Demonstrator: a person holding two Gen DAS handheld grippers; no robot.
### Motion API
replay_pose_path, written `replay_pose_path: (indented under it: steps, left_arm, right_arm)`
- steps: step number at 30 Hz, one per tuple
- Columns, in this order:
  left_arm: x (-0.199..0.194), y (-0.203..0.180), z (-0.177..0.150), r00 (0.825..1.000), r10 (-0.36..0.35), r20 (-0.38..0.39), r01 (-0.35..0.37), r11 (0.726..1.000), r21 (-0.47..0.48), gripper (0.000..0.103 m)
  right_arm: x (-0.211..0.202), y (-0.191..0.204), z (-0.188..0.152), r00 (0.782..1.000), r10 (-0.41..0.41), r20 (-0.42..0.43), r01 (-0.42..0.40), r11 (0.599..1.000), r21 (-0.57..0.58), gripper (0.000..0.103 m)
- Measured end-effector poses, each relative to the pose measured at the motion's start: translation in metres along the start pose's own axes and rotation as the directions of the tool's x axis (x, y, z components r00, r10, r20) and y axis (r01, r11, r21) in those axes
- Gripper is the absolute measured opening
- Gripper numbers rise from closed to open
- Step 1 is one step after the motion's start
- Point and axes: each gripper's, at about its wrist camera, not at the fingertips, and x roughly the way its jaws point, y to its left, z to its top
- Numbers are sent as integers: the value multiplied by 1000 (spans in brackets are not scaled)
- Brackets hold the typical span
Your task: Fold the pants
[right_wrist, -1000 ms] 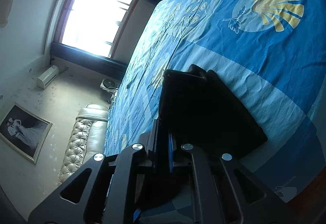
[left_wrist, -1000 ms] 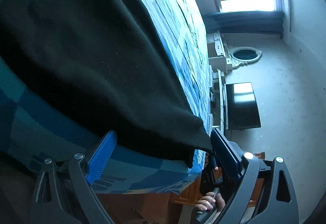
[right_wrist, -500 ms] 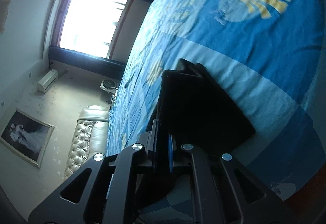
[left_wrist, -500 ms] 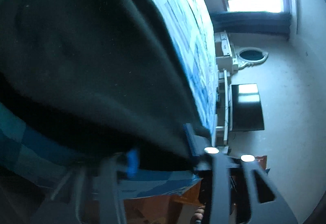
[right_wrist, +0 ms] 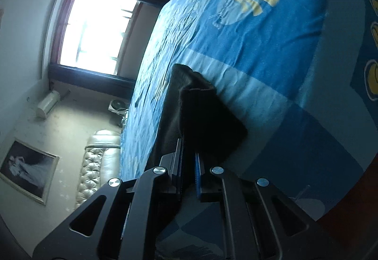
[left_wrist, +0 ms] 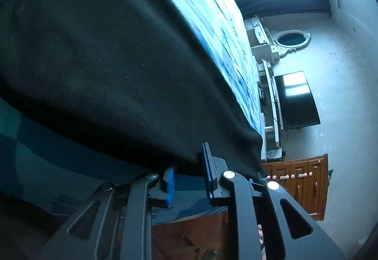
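Note:
The black pants [left_wrist: 99, 52] lie on a blue patterned bedspread [left_wrist: 212, 21] and fill most of the left wrist view. My left gripper [left_wrist: 187, 165] is shut on their near edge, the cloth pinched between the blue pads [left_wrist: 208, 165]. In the right wrist view the pants [right_wrist: 203, 118] rise from the bedspread [right_wrist: 271, 47] as a narrow folded strip. My right gripper [right_wrist: 188, 163] is shut on that strip's near end and holds it lifted off the bed.
A dark TV [left_wrist: 295, 101] and white dresser with an oval mirror [left_wrist: 290, 40] stand past the bed's far side. Wooden drawers [left_wrist: 297, 189] lie beside the bed edge. A window [right_wrist: 94, 30], leather sofa [right_wrist: 99, 163] and framed picture [right_wrist: 26, 165] show in the right wrist view.
My left gripper went from wide open around the pants' edge to shut on it. My right gripper stayed shut and lifted its end, bunching the cloth into a taller fold.

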Motion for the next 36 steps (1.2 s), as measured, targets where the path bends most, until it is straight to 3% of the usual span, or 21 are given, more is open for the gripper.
replay_pose_path:
  steps: [4, 5, 7, 12, 15, 19, 22, 24, 25, 28, 30, 33, 36]
  left_arm:
    - [11, 2, 3, 999, 20, -25, -19, 1000, 15, 21]
    - [11, 1, 4, 999, 16, -28, -15, 1000, 19, 21]
    - [10, -4, 1, 999, 14, -29, -13, 999, 32, 22]
    - [10, -20, -7, 998, -9, -60, 13, 998, 61, 28]
    - [5, -35, -20, 994, -50, -94, 58, 994, 89, 44]
    - [-12, -57, -18, 996, -75, -43, 82, 979, 188, 68]
    - [-19, -67, -9, 997, -80, -7, 79, 963, 257, 71]
    - [-21, -65, -2, 998, -57, 11, 52, 960, 276, 72]
    - [-23, -61, 1, 999, -47, 21, 39, 961, 273, 72]
    - [-32, -47, 16, 998, -23, 52, 9, 969, 246, 75]
    - [-40, -36, 27, 997, 8, 71, -25, 969, 247, 78]
    - [-58, -9, 52, 990, 75, 116, -101, 966, 238, 78]
    - [-83, 20, 80, 979, 130, 157, -158, 971, 182, 78]
  right_arm:
    - [-17, -24, -2, 998, -25, 58, 19, 996, 91, 19]
    - [-23, -27, -4, 996, -38, 77, 30, 994, 109, 38]
    - [-36, -35, -6, 995, -25, 101, 11, 990, 138, 51]
    - [-36, -44, -6, 991, 67, 117, -87, 980, 181, 52]
    - [-25, -42, -7, 990, 96, 102, -115, 974, 195, 53]
    - [-5, -42, -18, 991, 121, 64, -133, 960, 247, 53]
    - [7, -43, -18, 988, 138, 63, -150, 954, 259, 53]
    - [12, -40, -16, 991, 112, 75, -127, 964, 236, 34]
    - [11, -37, -15, 992, 101, 80, -116, 969, 217, 10]
    - [4, -26, -7, 994, 60, 87, -71, 989, 129, 10]
    - [0, -38, -4, 997, 40, 68, -49, 990, 131, 10]
    - [0, -57, -2, 995, 92, 32, -96, 984, 153, 10]
    - [-15, -42, 8, 997, 55, 48, -59, 995, 83, 36]
